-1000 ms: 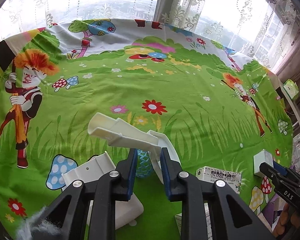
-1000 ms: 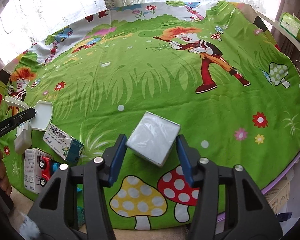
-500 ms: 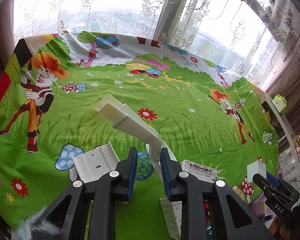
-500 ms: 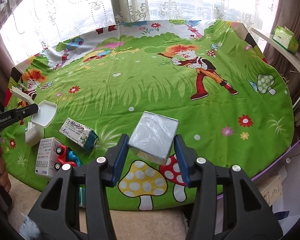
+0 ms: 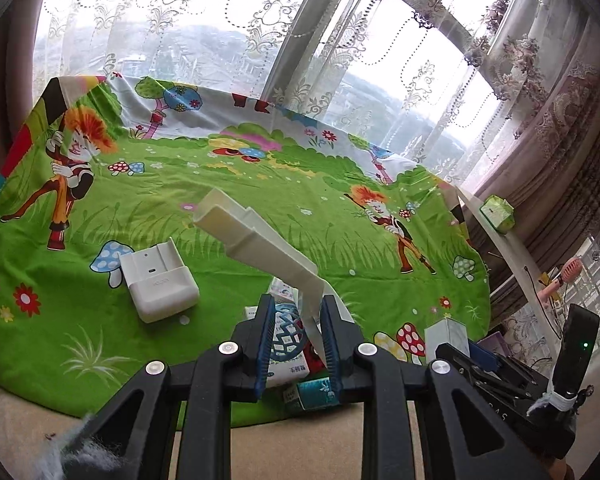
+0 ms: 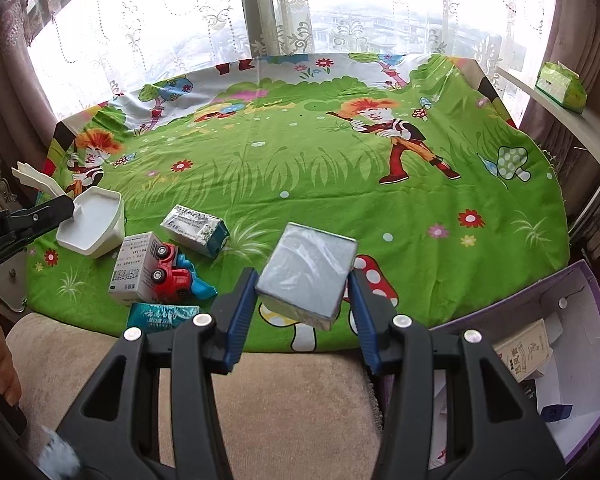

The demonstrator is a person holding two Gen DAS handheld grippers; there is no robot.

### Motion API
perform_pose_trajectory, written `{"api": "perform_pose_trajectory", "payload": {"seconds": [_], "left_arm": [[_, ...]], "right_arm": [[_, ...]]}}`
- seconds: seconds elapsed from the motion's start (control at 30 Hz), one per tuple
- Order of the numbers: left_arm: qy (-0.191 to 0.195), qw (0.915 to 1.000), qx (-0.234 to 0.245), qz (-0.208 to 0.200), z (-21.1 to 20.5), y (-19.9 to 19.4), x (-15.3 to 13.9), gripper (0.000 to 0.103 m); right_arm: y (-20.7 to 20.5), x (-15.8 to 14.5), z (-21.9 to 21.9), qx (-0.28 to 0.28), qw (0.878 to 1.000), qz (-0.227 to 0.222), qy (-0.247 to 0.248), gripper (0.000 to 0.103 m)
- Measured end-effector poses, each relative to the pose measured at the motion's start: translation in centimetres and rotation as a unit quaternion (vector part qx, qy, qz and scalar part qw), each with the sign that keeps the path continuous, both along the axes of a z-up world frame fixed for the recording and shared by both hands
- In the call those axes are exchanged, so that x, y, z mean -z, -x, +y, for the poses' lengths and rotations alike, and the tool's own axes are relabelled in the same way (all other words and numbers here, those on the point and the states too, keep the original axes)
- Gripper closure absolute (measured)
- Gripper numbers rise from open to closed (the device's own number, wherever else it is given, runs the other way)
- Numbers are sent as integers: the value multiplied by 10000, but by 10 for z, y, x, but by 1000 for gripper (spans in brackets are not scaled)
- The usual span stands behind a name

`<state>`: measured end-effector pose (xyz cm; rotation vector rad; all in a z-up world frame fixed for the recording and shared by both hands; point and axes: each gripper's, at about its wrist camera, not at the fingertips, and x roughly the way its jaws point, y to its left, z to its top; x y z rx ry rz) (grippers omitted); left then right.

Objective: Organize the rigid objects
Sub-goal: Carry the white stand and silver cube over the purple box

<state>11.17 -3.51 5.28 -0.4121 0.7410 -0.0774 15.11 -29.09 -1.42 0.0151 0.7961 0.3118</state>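
My left gripper (image 5: 296, 332) is shut on a white plastic scoop (image 5: 256, 240), held above the near edge of the green cartoon tablecloth (image 5: 220, 200); the scoop's bowl and handle also show in the right wrist view (image 6: 92, 224). My right gripper (image 6: 302, 296) is shut on a grey foil-wrapped box (image 6: 308, 272), lifted over the cloth's near edge. It shows as a small box in the left wrist view (image 5: 446, 334). On the cloth lie a white charger-like block (image 5: 156, 280), a white medicine box (image 6: 136, 268), a red and blue toy truck (image 6: 176, 276), a blue-and-white carton (image 6: 196, 230) and a teal packet (image 6: 162, 316).
A purple-rimmed open box (image 6: 556, 360) with small cartons stands at the lower right beside the table. A beige cushion edge (image 6: 284, 400) lies below both grippers. A green tissue box (image 6: 560, 88) sits on the window ledge. Lace curtains hang behind the table.
Both grippers have risen and pulled back toward the near edge with their objects. The purple box has come further into the right wrist view; the white block now lies clear to the scoop's left.
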Motion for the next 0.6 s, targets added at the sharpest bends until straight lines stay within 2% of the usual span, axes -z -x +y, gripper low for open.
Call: {"api": "perform_pose_trajectory", "payload": {"seconds": [0.2,0.6], "left_arm": [[93,9994,344,-15,-30,22,-4,79],[26,9940,1093,-55,-86,47,-13,79]], "right_arm": [[26,-6,-12,-12,10000,-58,-13,52],[70,-8,-55,184,9998,-81,6,52]]}}
